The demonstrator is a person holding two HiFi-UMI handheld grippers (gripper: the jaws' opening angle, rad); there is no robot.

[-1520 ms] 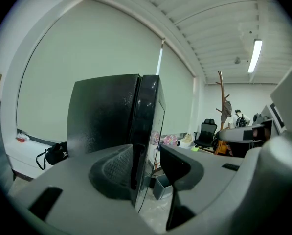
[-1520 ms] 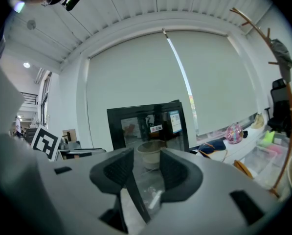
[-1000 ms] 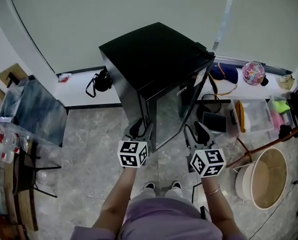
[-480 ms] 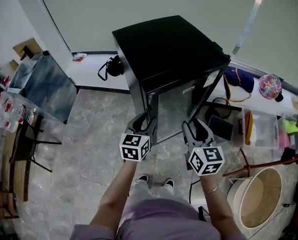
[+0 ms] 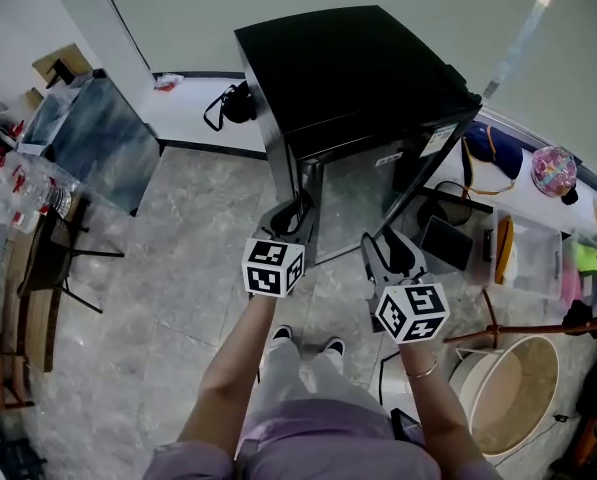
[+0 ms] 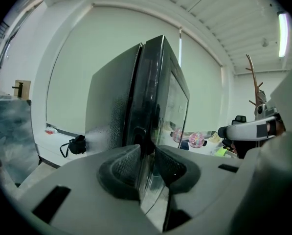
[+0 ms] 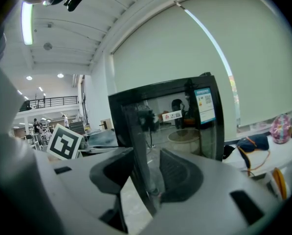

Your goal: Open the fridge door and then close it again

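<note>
A small black fridge [image 5: 358, 68] stands against the wall, its glass door [image 5: 358, 193] facing me and looking closed. My left gripper [image 5: 296, 218] is at the door's left edge. In the left gripper view its jaws are closing, with the door's dark edge [image 6: 145, 106] between them and the pads [image 6: 123, 165] seeming to touch it. My right gripper [image 5: 386, 253] hovers in front of the glass toward the right, apart from it. In the right gripper view its jaws [image 7: 146, 173] stand apart and hold nothing, with the door [image 7: 180, 121] beyond them.
A black bag [image 5: 236, 103] lies on the ledge left of the fridge. A glass-topped cart [image 5: 88, 143] and bottles [image 5: 18, 193] stand at the left. A clear bin [image 5: 533, 253], a pale bucket [image 5: 508, 398] and a pink ball [image 5: 550, 168] crowd the right. My feet [image 5: 303, 343] stand below the grippers.
Both grippers have sunk a little and drawn nearer the fridge door. The head view has swung, so the fridge sits higher and further right in the picture.
</note>
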